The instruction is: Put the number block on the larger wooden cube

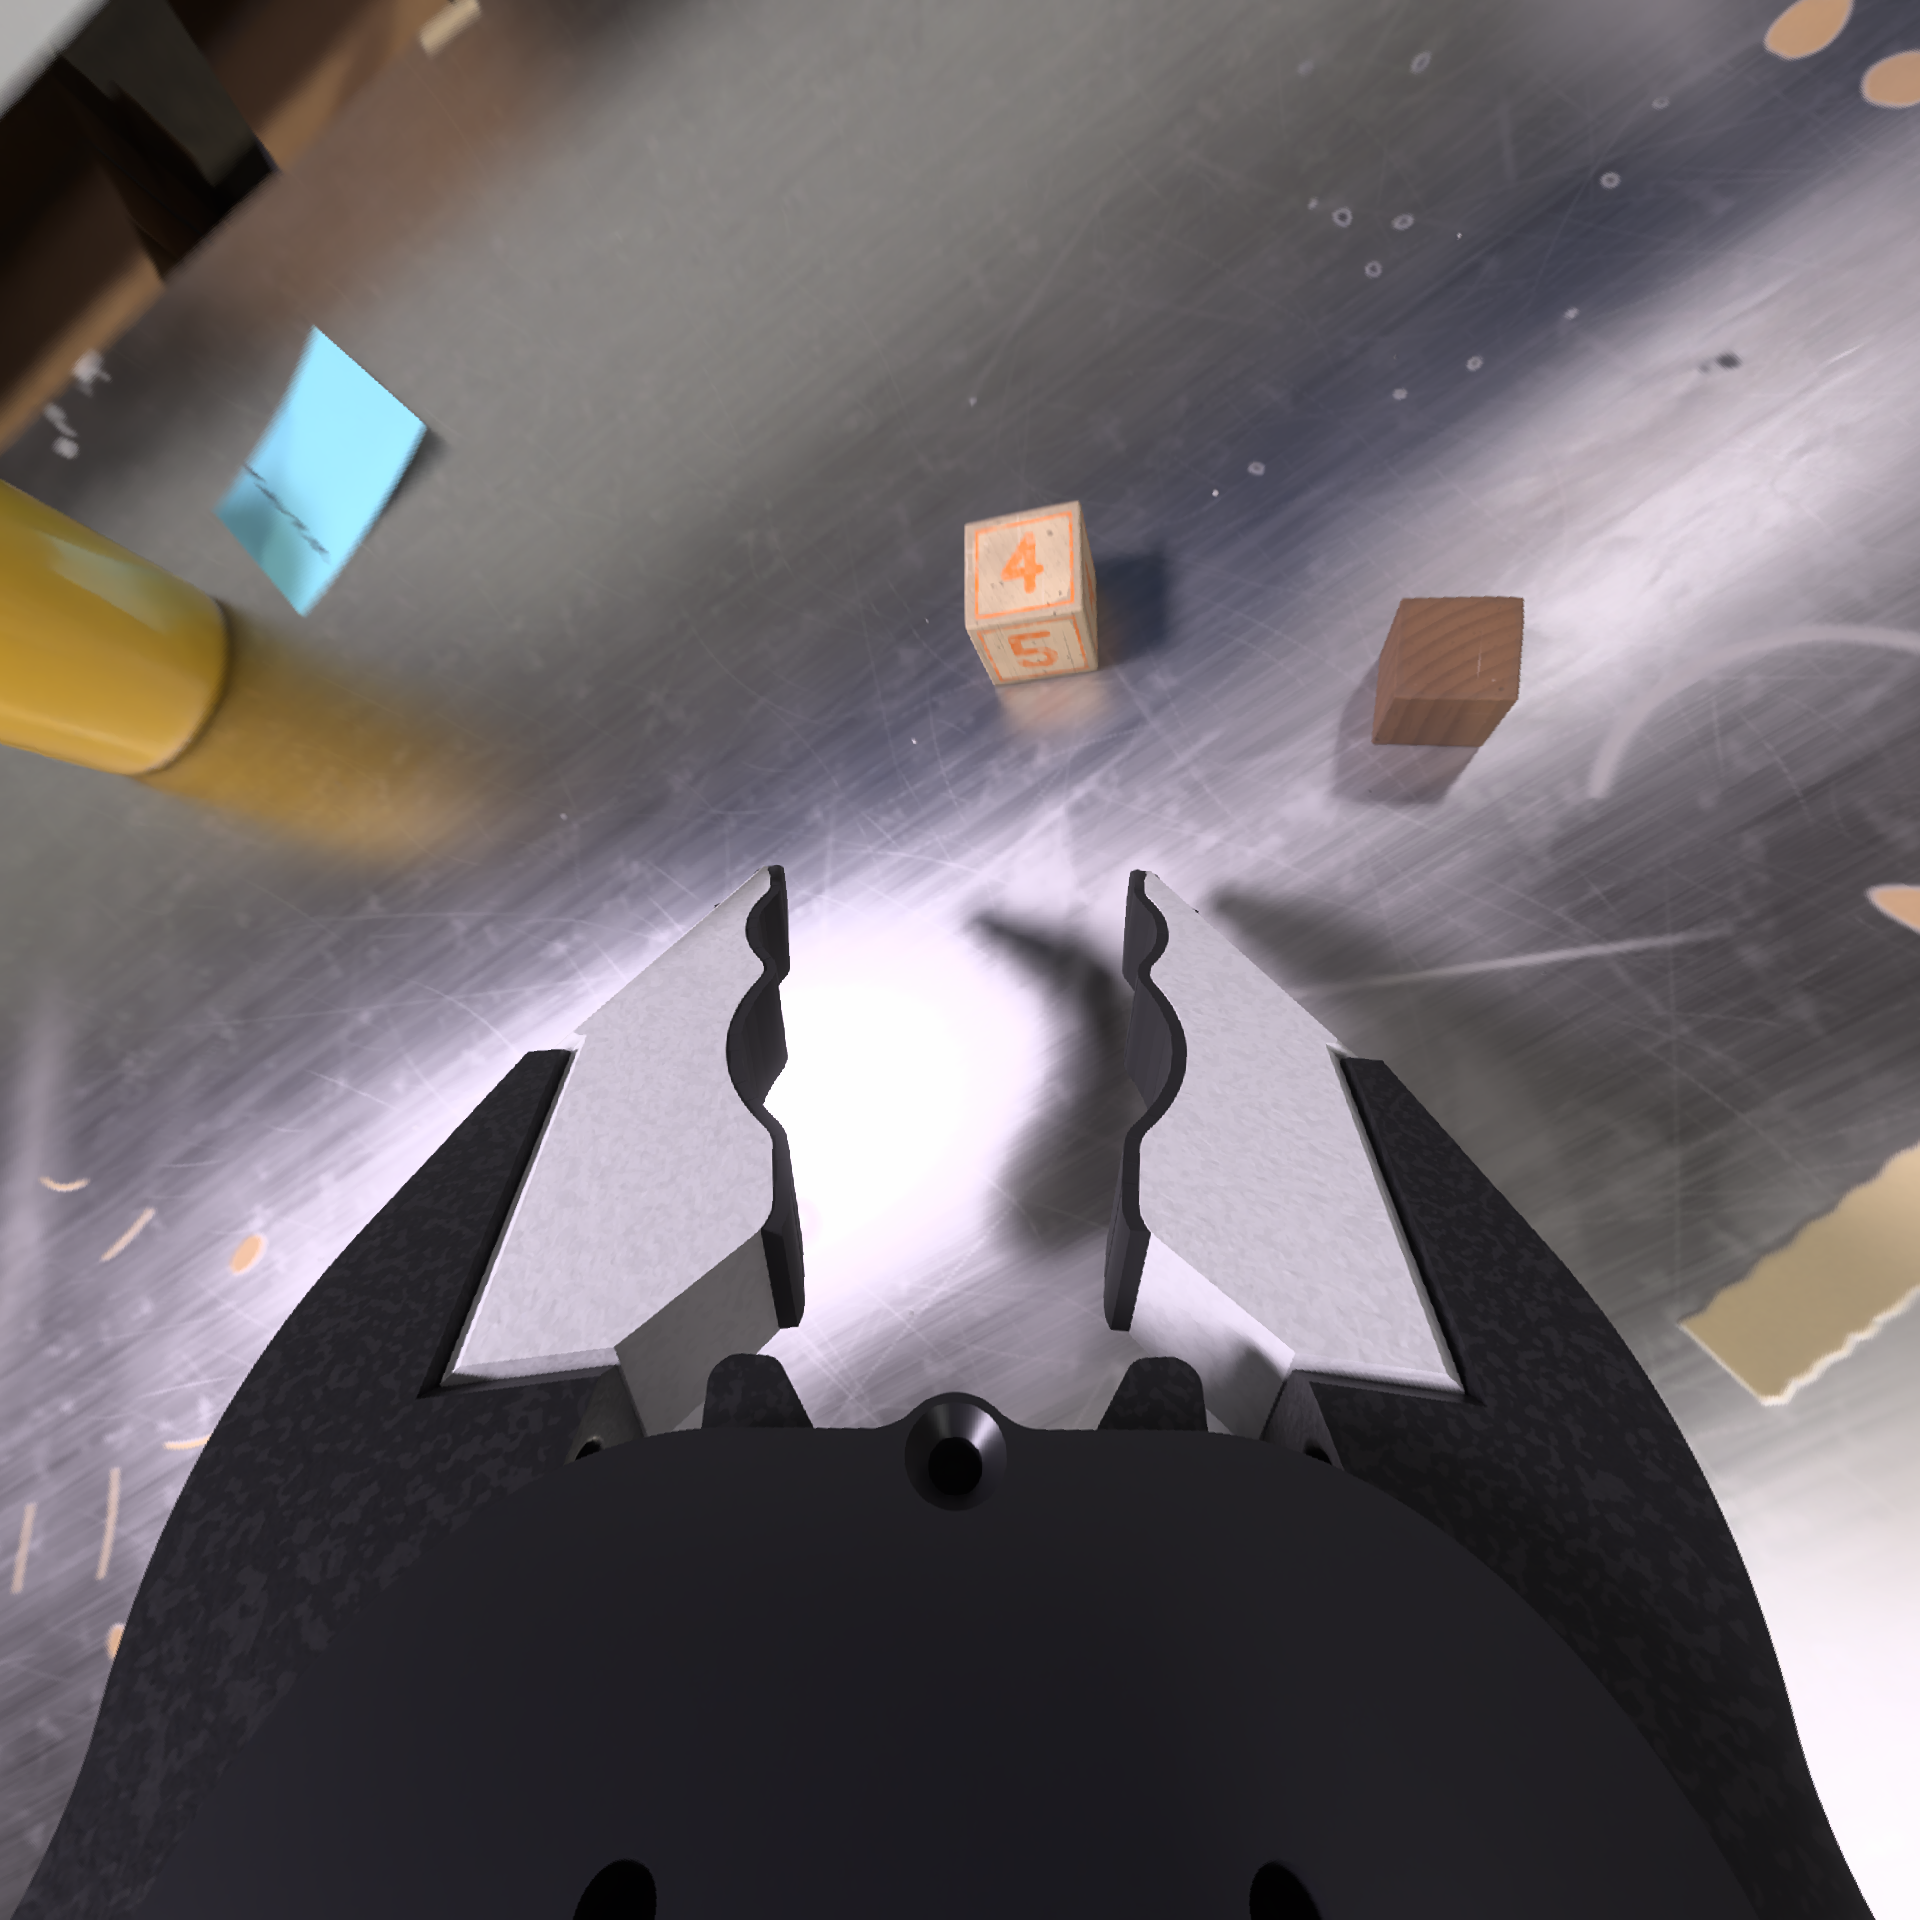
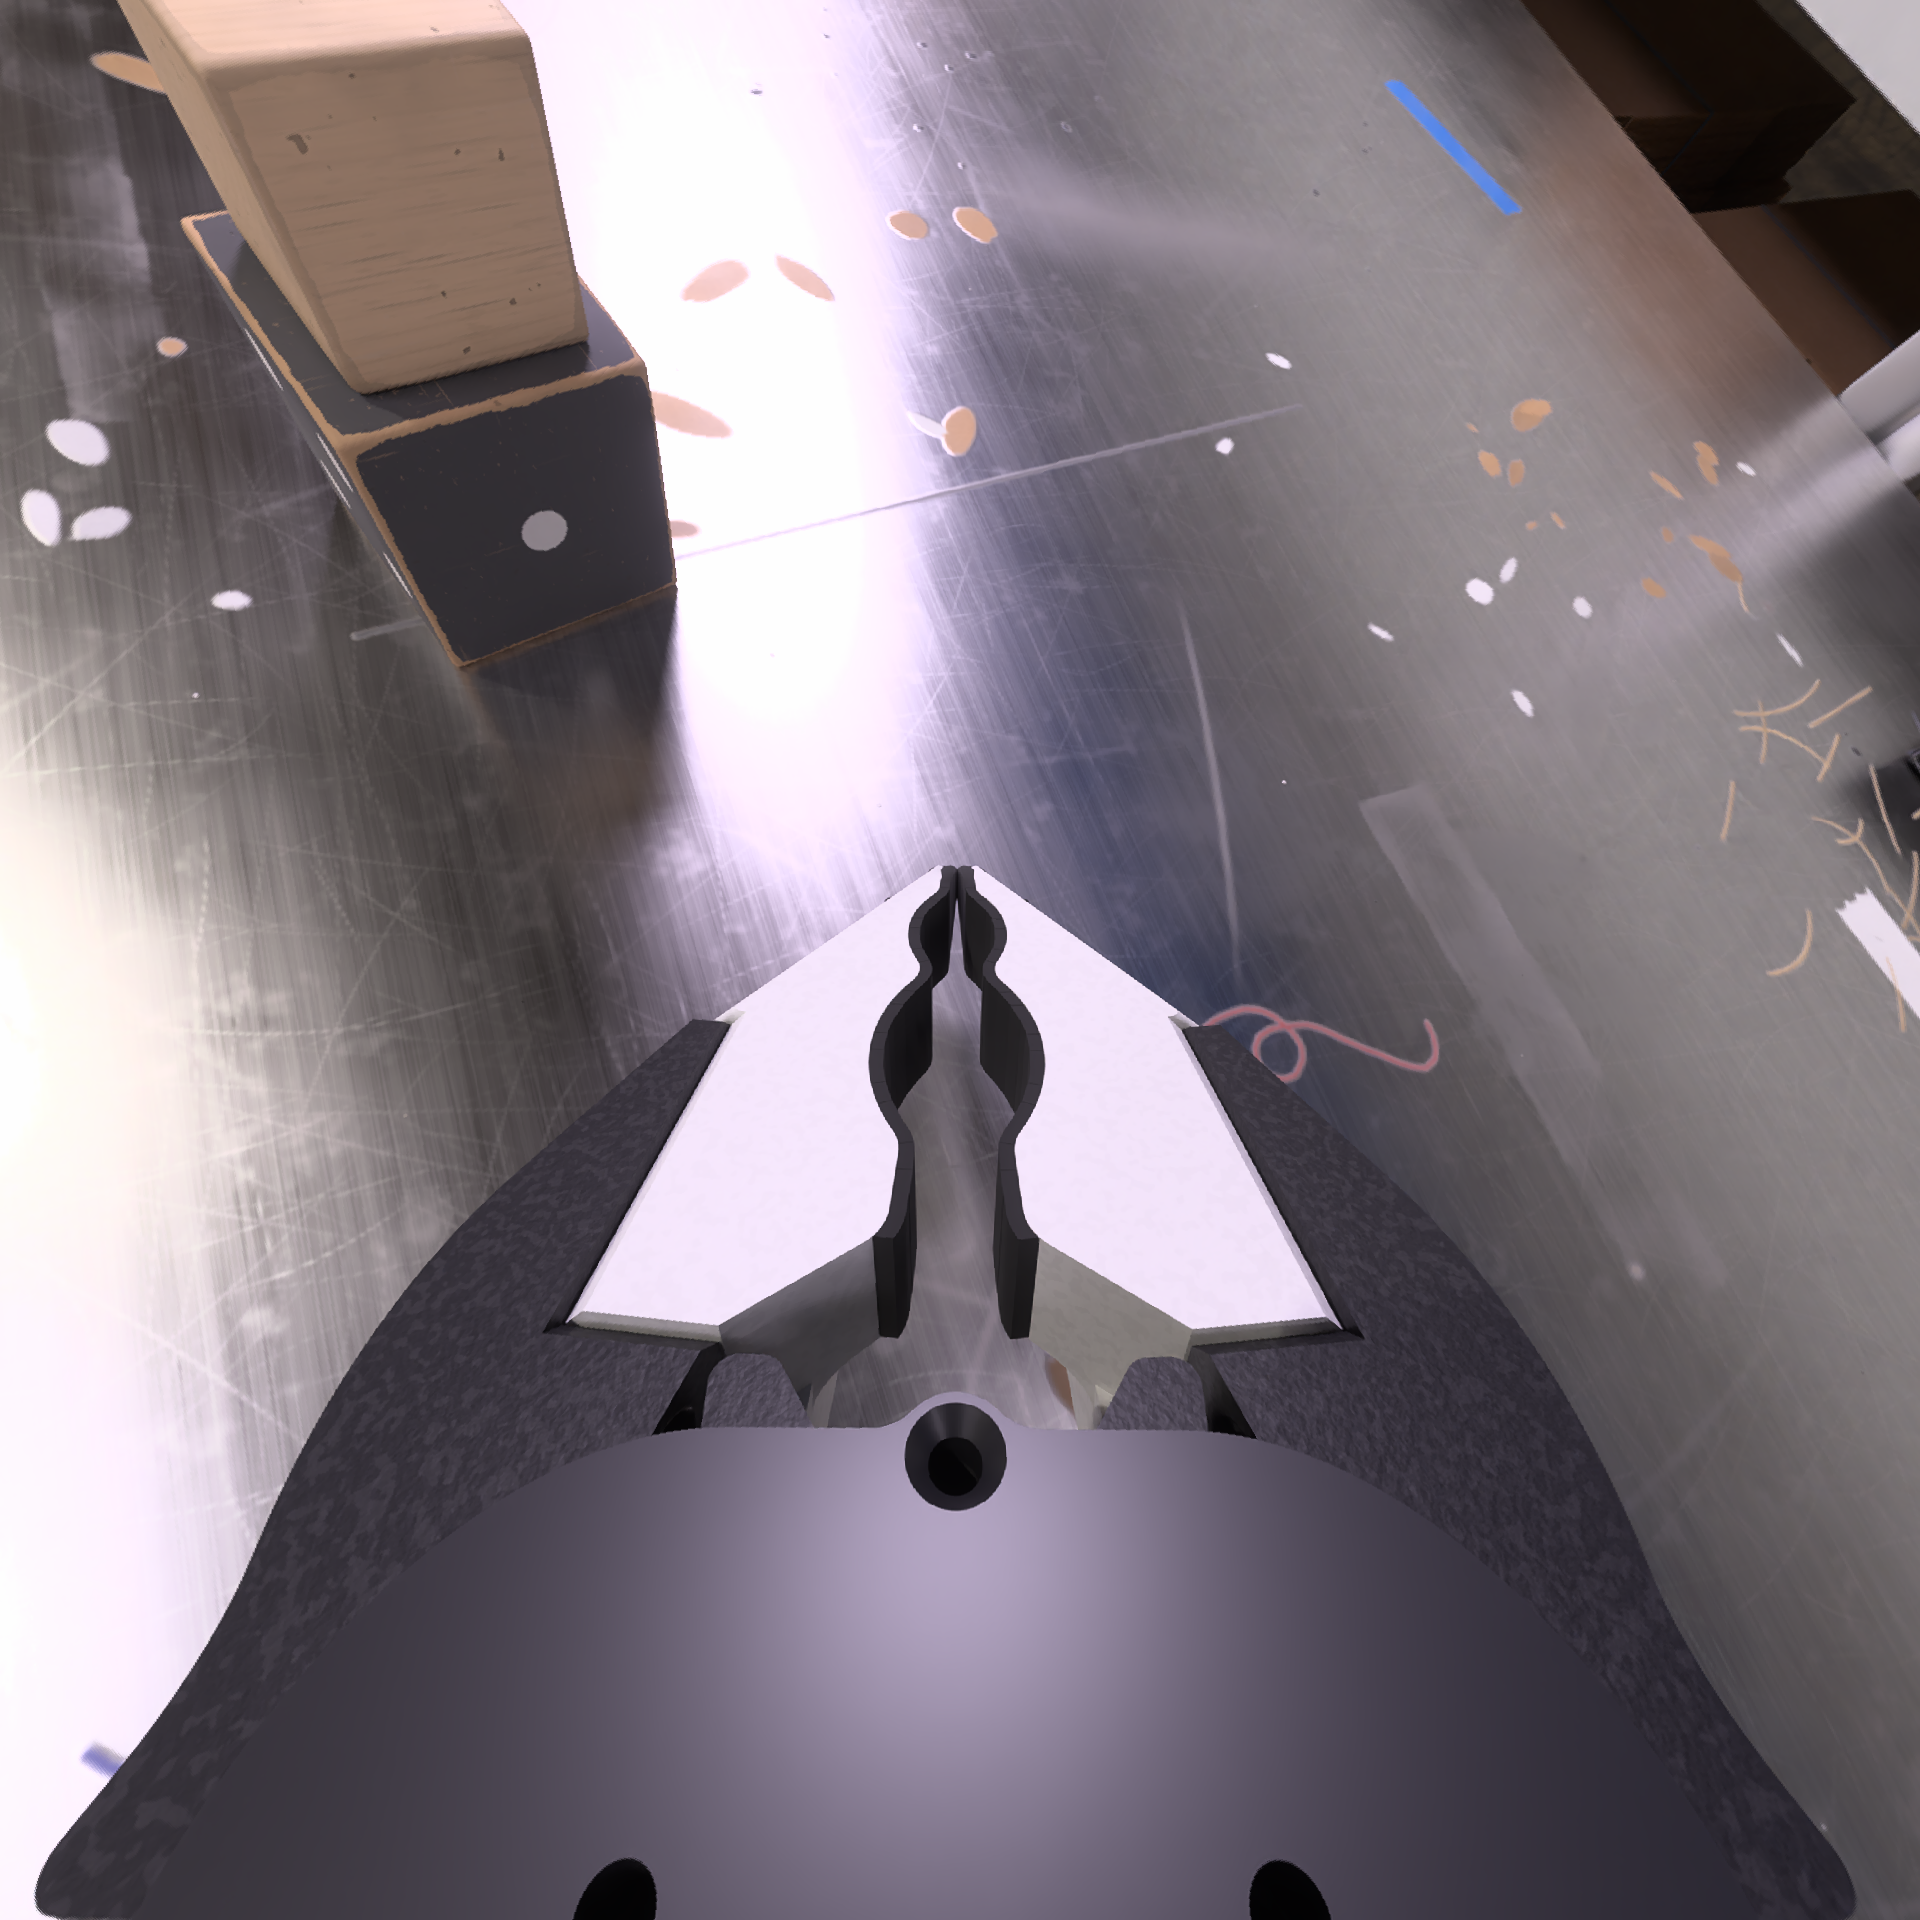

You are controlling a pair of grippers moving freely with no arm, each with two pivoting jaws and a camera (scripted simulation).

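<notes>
In the left wrist view a pale wooden number block (image 1: 1029, 592) with orange digits stands on the scratched metal table (image 1: 727, 312), ahead of my left gripper (image 1: 956, 883). A small brown wooden cube (image 1: 1449, 670) sits to its right, apart from it. My left gripper is open and empty, well short of both. In the right wrist view a larger pale wooden cube (image 2: 405, 177) rests on top of a black die-like block (image 2: 499, 520) at the upper left. My right gripper (image 2: 956, 875) is shut and empty, to the right of that stack and nearer the camera.
A yellow cylinder (image 1: 104, 644) lies at the left and a light blue card (image 1: 322, 468) behind it. A tan strip with a wavy edge (image 1: 1818, 1288) lies at the right. The table's far edge (image 2: 1766, 260) runs along the upper right. Wood chips (image 2: 1558, 499) are scattered about.
</notes>
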